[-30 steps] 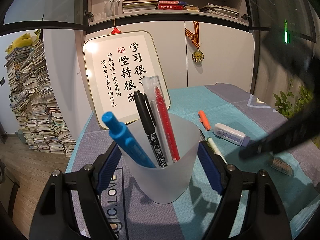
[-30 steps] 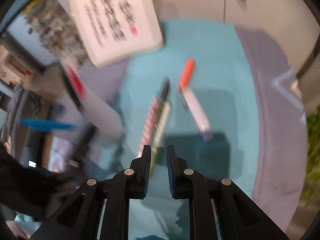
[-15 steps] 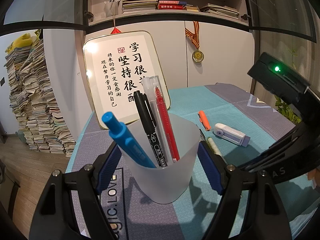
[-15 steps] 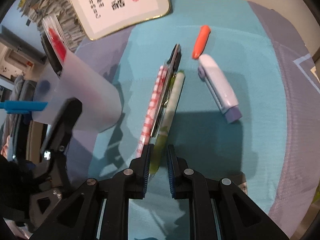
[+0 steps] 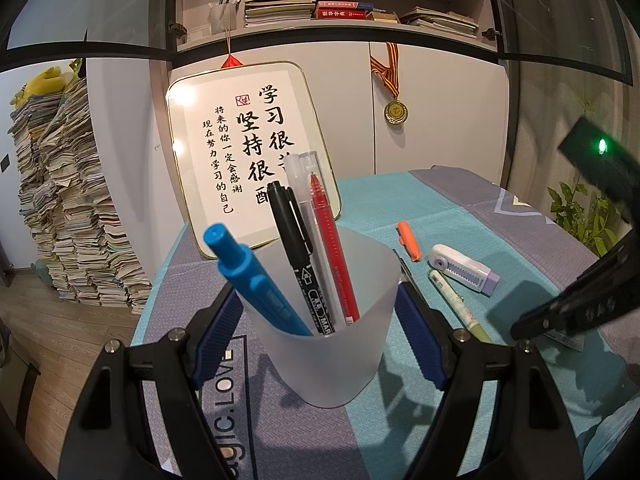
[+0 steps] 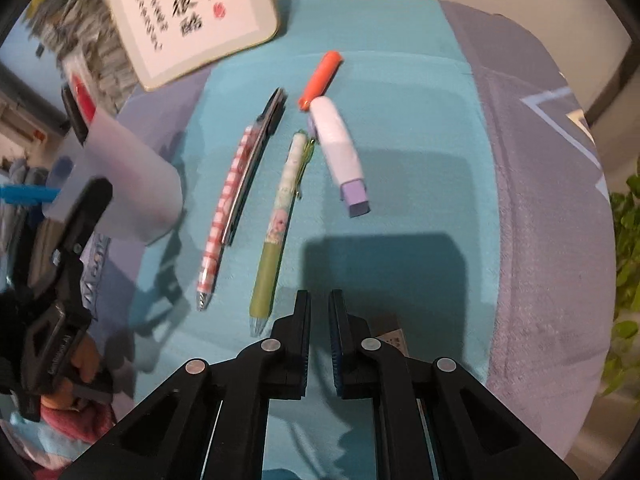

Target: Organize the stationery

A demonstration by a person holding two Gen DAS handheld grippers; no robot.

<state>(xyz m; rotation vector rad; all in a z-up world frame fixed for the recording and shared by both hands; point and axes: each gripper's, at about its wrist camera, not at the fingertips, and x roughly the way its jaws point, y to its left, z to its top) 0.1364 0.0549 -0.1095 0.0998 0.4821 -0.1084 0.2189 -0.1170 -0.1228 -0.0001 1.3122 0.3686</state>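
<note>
While your left gripper (image 5: 318, 332) clamps the light, squashy cup (image 5: 320, 320), your right gripper (image 6: 319, 312), nearly closed and empty, should pinch the slick, stiff green pen (image 6: 276, 224) lying just left of its fingertips at mid-barrel.

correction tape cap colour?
Purple on a white correction tape; clearest in the right wrist view.

I can't see the pens' lower ends inside the frosted cup (image 5: 320, 344); a small eraser (image 6: 390, 330) hides behind my right gripper (image 6: 319, 312).
</note>
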